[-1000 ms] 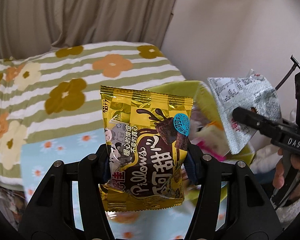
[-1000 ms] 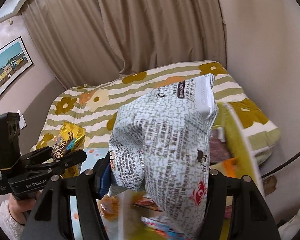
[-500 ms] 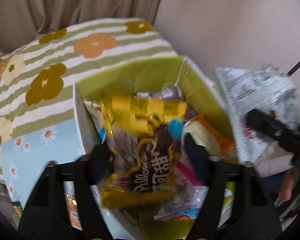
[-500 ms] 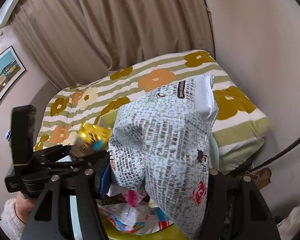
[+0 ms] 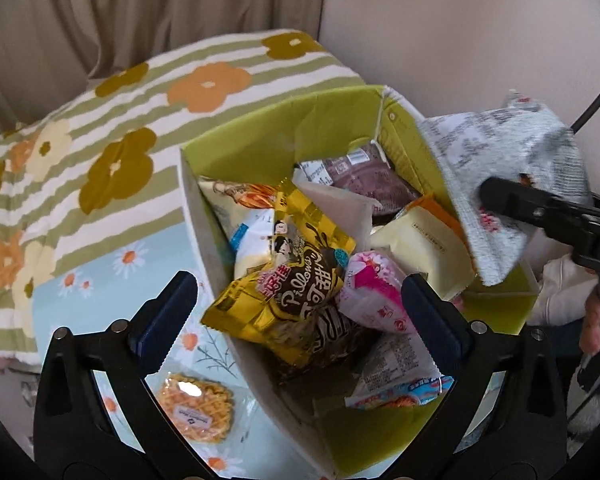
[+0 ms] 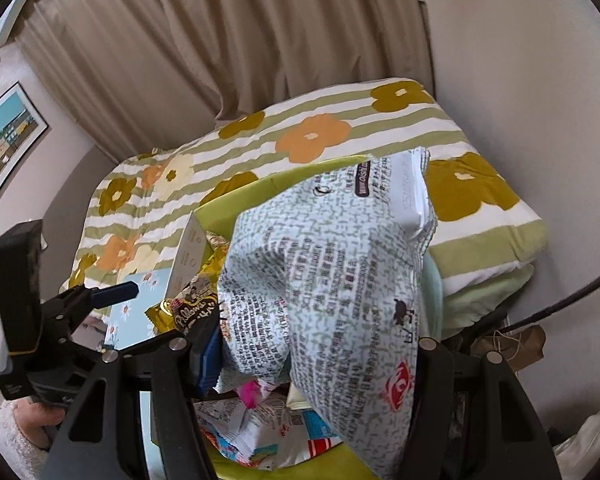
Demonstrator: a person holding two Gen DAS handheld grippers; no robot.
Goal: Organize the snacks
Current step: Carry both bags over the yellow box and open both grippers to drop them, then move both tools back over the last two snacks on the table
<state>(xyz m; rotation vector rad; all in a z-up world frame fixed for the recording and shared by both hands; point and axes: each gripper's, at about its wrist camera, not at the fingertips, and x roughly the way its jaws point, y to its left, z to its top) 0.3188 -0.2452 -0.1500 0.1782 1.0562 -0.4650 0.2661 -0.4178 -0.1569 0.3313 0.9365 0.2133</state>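
Note:
A green box (image 5: 328,116) on the bed holds several snack packs. A yellow-and-brown Pillows pack (image 5: 288,276) lies on top of them, free of my fingers. My left gripper (image 5: 300,304) is open and empty just above the box's left wall. My right gripper (image 6: 312,356) is shut on a large grey-green printed bag (image 6: 332,272) and holds it over the box's right side; the bag also shows in the left wrist view (image 5: 500,184). The Pillows pack shows in the right wrist view (image 6: 188,312).
A round waffle snack (image 5: 198,408) lies on the light blue daisy cloth (image 5: 100,276) left of the box. A striped flower blanket (image 5: 100,140) covers the bed. Curtain and wall stand behind. A brown paper bag (image 6: 516,344) sits at the bed's right.
My left gripper opened and let the Pillows pack drop into the green box. Both grippers moved over the box; the right still holds its bag.

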